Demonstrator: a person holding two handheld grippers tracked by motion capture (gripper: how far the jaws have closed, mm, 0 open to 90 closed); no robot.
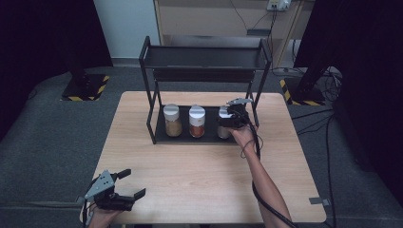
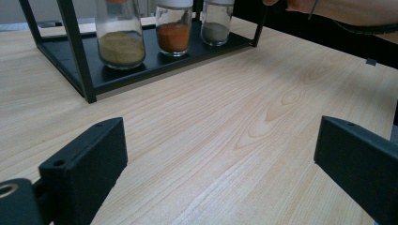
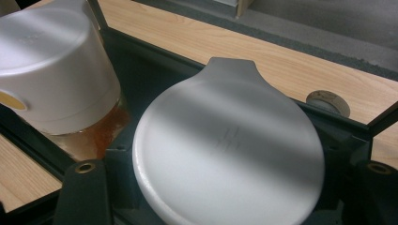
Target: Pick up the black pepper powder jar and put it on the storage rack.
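- The right gripper [image 1: 231,118] is reaching into the lower shelf of the black two-tier rack [image 1: 151,102], at about 1 o'clock from the table's centre, and its jaws are sitting on either side of the grey-spice jar [image 1: 223,130].
- In the right gripper view, the jar's white flip lid [image 3: 230,150] is lying between the two black jaws, which are standing just beside its rim; whether they are pressing on it or are a hair apart I cannot tell.
- The grey-spice jar is standing upright at the right end of the shelf, with the red-spice jar [image 1: 196,121] just beside it toward 9 o'clock and the tan-spice jar [image 1: 172,120] farther along the same line.
- From the left gripper view the three are showing as glass jars: tan powder [image 2: 121,47], orange-red powder [image 2: 173,36] and grey powder [image 2: 216,32], all on the black shelf tray.
- The left gripper [image 1: 129,184] is hovering near the table's front-left corner, at about 7 o'clock, well apart from the rack, with its jaws spread wide and nothing between them.
- The wooden table [image 1: 199,171] is lying bare between the rack and the left gripper.
- The person's right forearm [image 1: 263,183] is stretching from the front edge toward the rack, with the gripper's cable trailing beside it.
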